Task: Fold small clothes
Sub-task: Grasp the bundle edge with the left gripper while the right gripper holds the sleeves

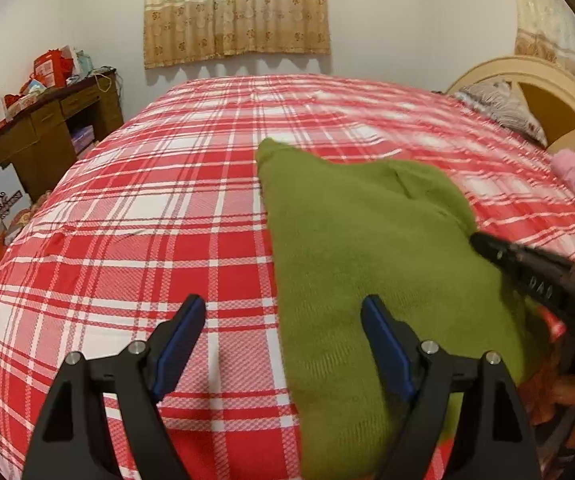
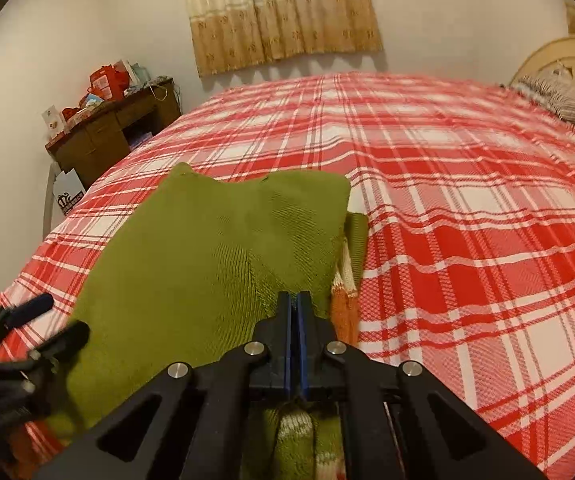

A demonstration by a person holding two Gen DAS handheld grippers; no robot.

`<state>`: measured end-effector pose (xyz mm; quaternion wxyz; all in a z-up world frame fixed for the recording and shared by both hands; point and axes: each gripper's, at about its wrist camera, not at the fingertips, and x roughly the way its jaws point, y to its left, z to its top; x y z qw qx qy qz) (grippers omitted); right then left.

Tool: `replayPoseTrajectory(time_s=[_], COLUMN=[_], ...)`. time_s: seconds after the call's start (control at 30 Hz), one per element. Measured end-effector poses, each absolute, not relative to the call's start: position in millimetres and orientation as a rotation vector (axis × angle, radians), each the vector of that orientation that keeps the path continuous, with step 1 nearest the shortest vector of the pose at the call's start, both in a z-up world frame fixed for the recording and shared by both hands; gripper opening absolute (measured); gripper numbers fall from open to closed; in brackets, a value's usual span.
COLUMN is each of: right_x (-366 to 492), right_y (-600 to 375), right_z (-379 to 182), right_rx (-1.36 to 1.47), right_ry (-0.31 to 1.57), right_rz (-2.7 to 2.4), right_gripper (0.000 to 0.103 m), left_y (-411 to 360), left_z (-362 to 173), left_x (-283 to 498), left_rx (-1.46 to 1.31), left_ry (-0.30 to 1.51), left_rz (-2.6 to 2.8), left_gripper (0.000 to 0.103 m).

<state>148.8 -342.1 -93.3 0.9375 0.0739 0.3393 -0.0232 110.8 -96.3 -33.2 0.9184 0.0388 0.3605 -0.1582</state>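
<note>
A small green knit sweater (image 1: 367, 248) with orange and white trim lies partly folded on the red plaid bedspread (image 1: 147, 220). My left gripper (image 1: 283, 308) is open and empty, low over the sweater's left edge. In the right wrist view the sweater (image 2: 207, 256) fills the lower middle. My right gripper (image 2: 294, 300) is shut on the sweater's near right edge, with green and white knit showing between and below its fingers. The right gripper shows in the left wrist view (image 1: 527, 268) at the sweater's right side. The left gripper shows in the right wrist view (image 2: 47, 320) at the lower left.
A brown desk (image 1: 51, 128) piled with red boxes stands at the far left by the wall. A headboard (image 1: 527, 80) and a grey patterned pillow (image 1: 503, 108) are at the far right. Pink cloth (image 1: 571, 172) lies near the right edge. A curtain (image 1: 235, 8) hangs behind the bed.
</note>
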Motion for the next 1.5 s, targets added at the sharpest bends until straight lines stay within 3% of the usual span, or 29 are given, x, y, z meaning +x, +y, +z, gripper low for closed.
replayPoseTrajectory(time_s=[0.03,0.1,0.17,0.2,0.33,0.57,0.87,1.13,1.33,1.5], right_x=[140.8,129.4,122.1,118.4,117.9,119.0,123.4,159.9,198.6,193.8], right_y=[-343.0,-348.5,-361.5,-368.3,-387.2,-396.2,-401.0,-393.1,-387.3,-384.9], right_z=[-92.9,-92.1,-93.5,-94.6,-102.6,-110.7,-113.9,-80.5,-118.0,-118.4], right_rx=[0.160,0.197,0.256,0.292,0.413,0.479,0.525,0.490,0.470,0.463], right_ry=[0.669,0.638,0.623,0.613,0.625,0.635,0.654,0.660,0.836,0.801], right_rz=[-0.049,-0.067,-0.129,-0.142,-0.122,-0.086,-0.064,0.079,0.105,0.144], right_gripper=[0.003,0.020,0.078,0.080,0.080,0.080,0.080,0.080,0.080,0.080], left_y=[-91.7,-83.1,-82.9,-84.9,-94.6,-115.0,-111.5,-106.2,-107.1,-107.5], left_z=[-28.8,-19.3,-13.0,-9.8,-14.3,-67.3,-69.1,-69.6,-70.1,-69.4], left_x=[110.1,113.2,120.7,128.3,163.3,205.8,192.9,194.6,194.5,194.5], left_rx=[0.056,0.013,0.004,0.007,-0.043,-0.173,-0.184,-0.190,-0.184,-0.189], left_ry=[0.731,0.700,0.680,0.671,0.722,0.942,0.918,0.910,0.908,0.908], left_rz=[-0.339,-0.362,-0.368,-0.362,-0.396,-0.466,-0.516,-0.525,-0.518,-0.521], left_gripper=[0.083,0.082,0.082,0.083,0.083,0.082,0.083,0.083,0.083,0.084])
